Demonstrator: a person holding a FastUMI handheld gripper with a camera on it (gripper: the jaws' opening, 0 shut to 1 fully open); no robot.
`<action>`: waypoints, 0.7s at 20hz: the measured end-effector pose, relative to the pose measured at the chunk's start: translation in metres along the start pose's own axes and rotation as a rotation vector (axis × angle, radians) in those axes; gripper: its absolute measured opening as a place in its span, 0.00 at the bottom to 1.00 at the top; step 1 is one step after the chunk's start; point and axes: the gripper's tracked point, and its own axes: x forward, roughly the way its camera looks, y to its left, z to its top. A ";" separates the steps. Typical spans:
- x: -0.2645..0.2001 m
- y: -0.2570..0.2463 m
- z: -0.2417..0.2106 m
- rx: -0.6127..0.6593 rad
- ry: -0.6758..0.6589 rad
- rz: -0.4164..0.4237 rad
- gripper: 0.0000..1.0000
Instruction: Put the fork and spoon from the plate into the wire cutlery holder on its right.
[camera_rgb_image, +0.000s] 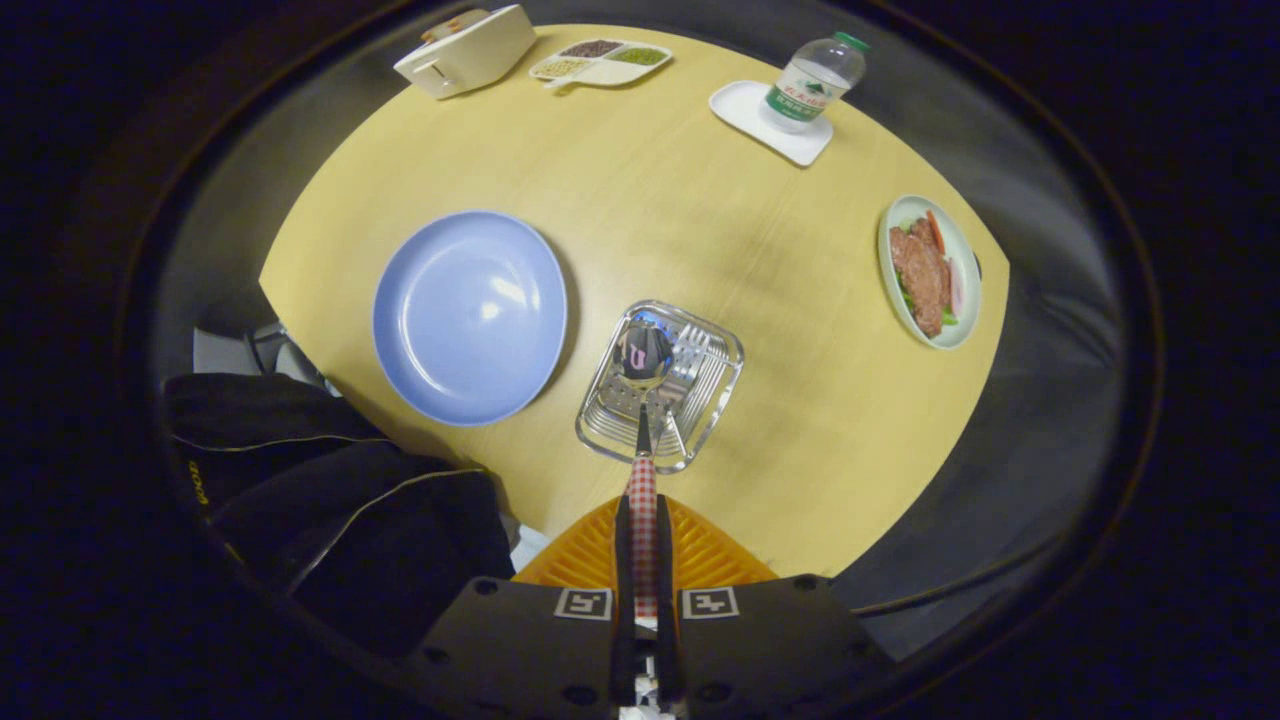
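Observation:
My gripper (642, 520) is shut on the red-and-white checked handle of the spoon (645, 352), both fingers pressing its sides. The spoon's shiny bowl hangs just ahead of the fingers, over the wire cutlery holder (722, 348), a square metal basket on the wooden table. The fork (688, 362) lies inside the holder, to the right of the spoon's bowl. To the holder's left sits the blue plate (470, 315), with nothing on it.
A plate of meat and vegetables (930, 270) stands at the right table edge. Far beyond are a water bottle (815, 80) on a white tray (745, 110), a divided snack dish (600, 62) and a white box (468, 50). Dark clothing (330, 500) lies left of the fingers.

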 end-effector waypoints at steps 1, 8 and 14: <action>0.001 -0.001 0.001 0.001 0.005 -0.001 0.11; -0.001 0.004 0.015 0.052 -0.049 0.034 0.46; -0.014 -0.002 0.031 0.228 -0.219 0.071 0.95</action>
